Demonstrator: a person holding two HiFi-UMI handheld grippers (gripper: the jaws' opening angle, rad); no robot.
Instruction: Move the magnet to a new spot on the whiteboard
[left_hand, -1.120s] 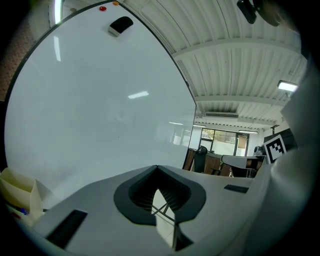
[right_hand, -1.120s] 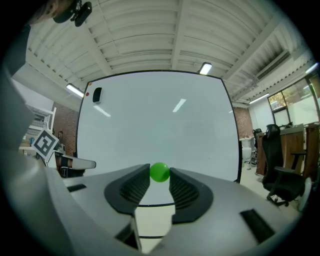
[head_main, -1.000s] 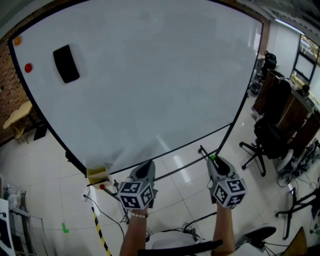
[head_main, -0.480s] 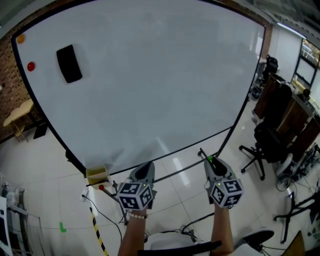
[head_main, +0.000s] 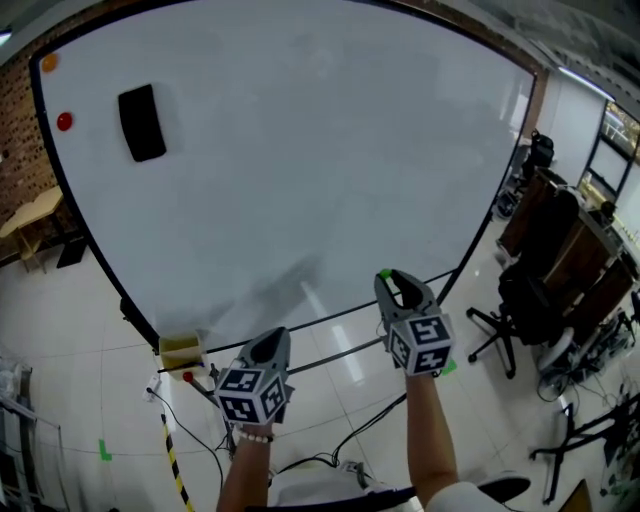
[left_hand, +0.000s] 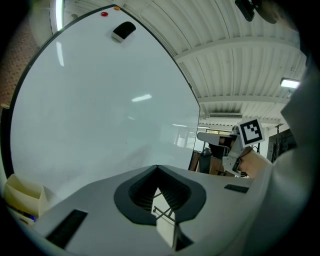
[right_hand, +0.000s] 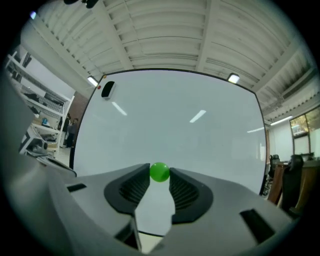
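My right gripper (head_main: 388, 277) has its fingers (right_hand: 134, 189) closed on a small green magnet (right_hand: 160, 172), pinched right at their tips, with a gap left between the pads behind it. I hold it in front of the whiteboard (head_main: 300, 150), low down near its bottom edge and right of middle. My left gripper (head_main: 272, 340) hangs lower, beside the right one, its fingers (left_hand: 175, 192) brought together at the tips with nothing between them. High in the board's upper left corner sit a black eraser (head_main: 141, 122), a red magnet (head_main: 64, 121) and an orange magnet (head_main: 48, 62), well apart from the green one.
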